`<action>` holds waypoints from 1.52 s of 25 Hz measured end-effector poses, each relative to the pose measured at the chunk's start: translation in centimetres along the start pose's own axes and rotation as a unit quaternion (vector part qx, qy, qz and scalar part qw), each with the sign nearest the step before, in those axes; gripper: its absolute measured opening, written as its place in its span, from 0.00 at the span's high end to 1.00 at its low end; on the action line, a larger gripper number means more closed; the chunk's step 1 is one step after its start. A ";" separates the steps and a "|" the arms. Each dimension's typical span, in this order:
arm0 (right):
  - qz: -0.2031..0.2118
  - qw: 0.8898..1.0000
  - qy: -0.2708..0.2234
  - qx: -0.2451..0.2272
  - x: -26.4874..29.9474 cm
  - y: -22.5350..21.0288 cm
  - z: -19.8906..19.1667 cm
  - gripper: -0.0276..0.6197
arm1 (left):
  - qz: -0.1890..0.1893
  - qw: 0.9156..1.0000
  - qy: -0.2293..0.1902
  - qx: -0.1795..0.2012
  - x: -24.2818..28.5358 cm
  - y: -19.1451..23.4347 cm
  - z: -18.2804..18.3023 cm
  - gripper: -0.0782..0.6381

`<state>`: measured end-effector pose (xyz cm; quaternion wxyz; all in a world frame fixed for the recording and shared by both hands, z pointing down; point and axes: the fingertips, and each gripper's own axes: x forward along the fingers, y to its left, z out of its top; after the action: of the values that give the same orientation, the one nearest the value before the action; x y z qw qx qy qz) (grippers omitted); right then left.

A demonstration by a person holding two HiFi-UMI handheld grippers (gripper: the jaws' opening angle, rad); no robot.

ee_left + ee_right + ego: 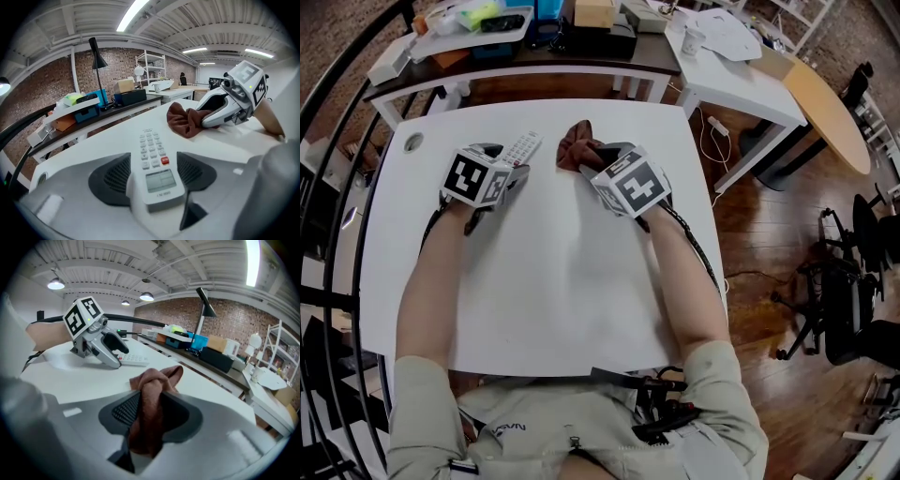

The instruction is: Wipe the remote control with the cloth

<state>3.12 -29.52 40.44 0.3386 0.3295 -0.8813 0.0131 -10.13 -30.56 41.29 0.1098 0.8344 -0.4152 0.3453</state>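
Note:
The white remote control [522, 147] lies on the white table [553, 281] at the far middle, its near end between the jaws of my left gripper [508, 161]. In the left gripper view the dark pads [110, 178] sit against both long sides of the remote control [154, 159], display end nearest. To its right a brown cloth [577, 148] is bunched on the table. My right gripper [592, 161] is shut on it. In the right gripper view a fold of the cloth [150, 399] stands pinched between the pads [124, 411].
A dark desk [581, 58] behind the table carries a blue tray [502, 23], boxes and a black lamp [96, 56]. Another white table [741, 89] stands at the back right. A round cable hole [413, 142] sits in the table's far left corner.

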 end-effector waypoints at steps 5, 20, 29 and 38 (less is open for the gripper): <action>0.000 1.000 -0.002 0.000 -0.1 0.0 0.0 0.73 | -0.051 0.998 0.042 -0.024 1.3 0.2 0.1 0.40; 0.004 1.000 -0.003 0.027 0.4 -0.3 -0.1 0.66 | -0.048 0.997 0.045 -0.049 1.1 0.1 0.1 0.55; -0.019 0.999 -0.012 0.028 -0.6 -0.8 0.6 0.81 | 0.010 0.998 -0.051 0.021 -2.0 -1.7 2.4 0.55; -0.088 0.984 -0.155 0.007 -7.8 -2.2 7.5 0.81 | 0.098 0.972 -0.203 0.064 -9.3 -2.7 8.0 0.55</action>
<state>4.38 -28.64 29.51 0.1959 0.4060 -0.8905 -0.0616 -8.07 -26.89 29.51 -0.0644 0.8476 -0.4857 0.2038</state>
